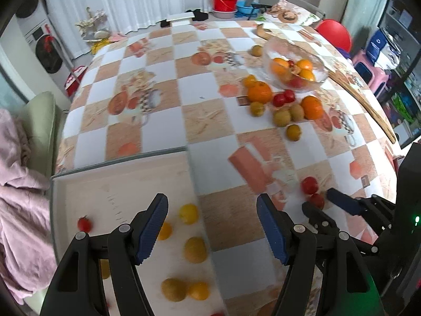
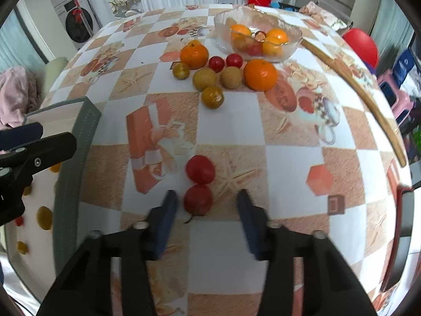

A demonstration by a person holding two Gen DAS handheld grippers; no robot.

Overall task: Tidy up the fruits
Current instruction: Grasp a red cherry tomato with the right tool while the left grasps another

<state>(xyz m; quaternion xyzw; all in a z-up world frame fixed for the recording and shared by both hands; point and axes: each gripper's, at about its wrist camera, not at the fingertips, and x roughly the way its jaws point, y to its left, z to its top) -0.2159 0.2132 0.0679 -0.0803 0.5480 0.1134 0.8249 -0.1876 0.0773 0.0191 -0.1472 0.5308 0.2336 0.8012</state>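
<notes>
My right gripper [image 2: 208, 205] is open, its fingers on either side of a red fruit [image 2: 198, 199] on the table; a second red fruit [image 2: 200, 169] lies just beyond. Both show in the left wrist view [image 1: 310, 185], with the right gripper [image 1: 319, 202] around the nearer one. My left gripper [image 1: 213, 210] is open and empty over the edge of a white tray [image 1: 79, 184] that holds several yellow fruits [image 1: 195, 249] and a small red one [image 1: 84, 223]. A glass bowl [image 2: 221, 18] with oranges stands far back, loose fruit [image 2: 260, 74] in front of it.
The table has a checked cloth [image 2: 236, 121]. The tray's grey rim [image 2: 76, 142] shows in the right wrist view. A wooden strip [image 2: 368, 97] runs along the right side. A banana [image 1: 263, 32] lies at the far end. A pink cloth [image 1: 18, 197] lies left.
</notes>
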